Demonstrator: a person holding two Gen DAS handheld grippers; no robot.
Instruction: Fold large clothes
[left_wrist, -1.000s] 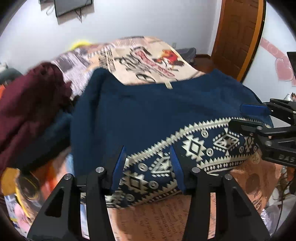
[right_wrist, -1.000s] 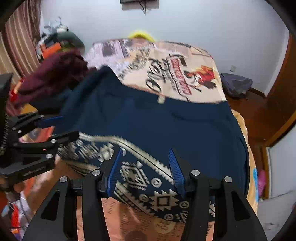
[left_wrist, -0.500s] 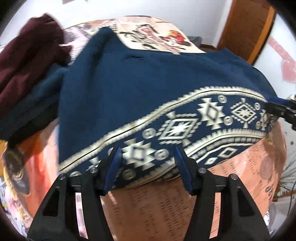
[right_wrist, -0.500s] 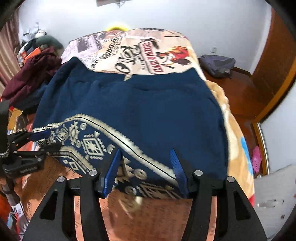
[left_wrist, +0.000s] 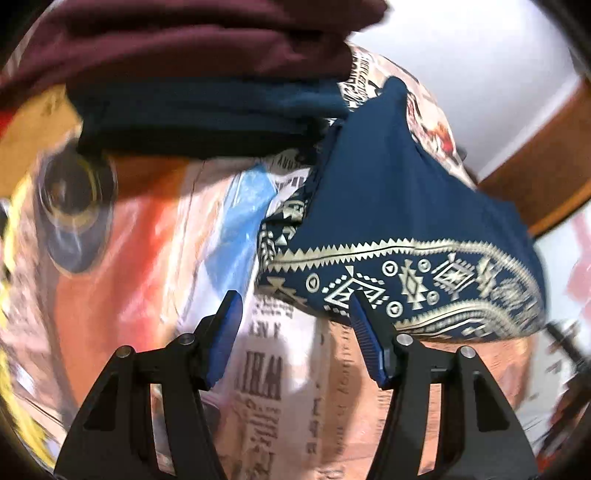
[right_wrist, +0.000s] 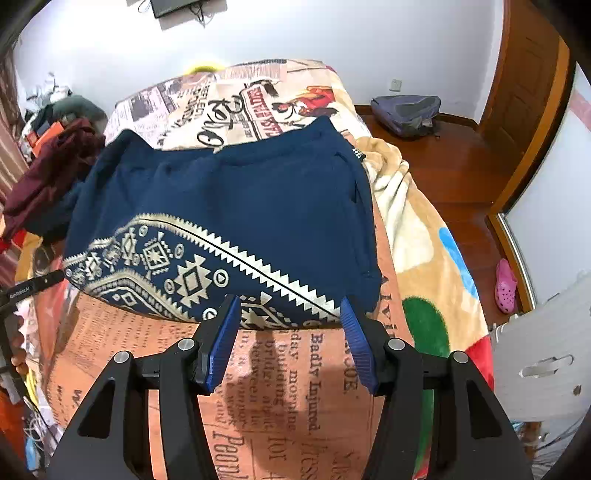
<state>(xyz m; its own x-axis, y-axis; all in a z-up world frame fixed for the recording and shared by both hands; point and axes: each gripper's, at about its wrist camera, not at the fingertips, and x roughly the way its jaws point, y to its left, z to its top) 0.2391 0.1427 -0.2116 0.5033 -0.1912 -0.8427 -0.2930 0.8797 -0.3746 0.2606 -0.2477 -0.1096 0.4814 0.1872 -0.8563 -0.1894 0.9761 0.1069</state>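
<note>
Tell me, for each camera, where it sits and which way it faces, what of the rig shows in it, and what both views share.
Left wrist: sits on the left gripper, looking down past its open fingers at the bedspread, beside the navy garment's left corner; a maroon clothes pile lies beyond.
Right wrist: sits on the right gripper, facing down the bed toward the far wall; its open fingers frame the garment's patterned hem. The left gripper's tip shows at the left edge.
Shared: the garment, the bedspread, the pile.

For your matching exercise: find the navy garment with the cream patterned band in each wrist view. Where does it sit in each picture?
Left wrist view: navy garment fills the right half, patterned band lowest.
Right wrist view: navy garment lies centre-left, band along its near edge.
Shared landmark: the maroon clothes pile.
</note>
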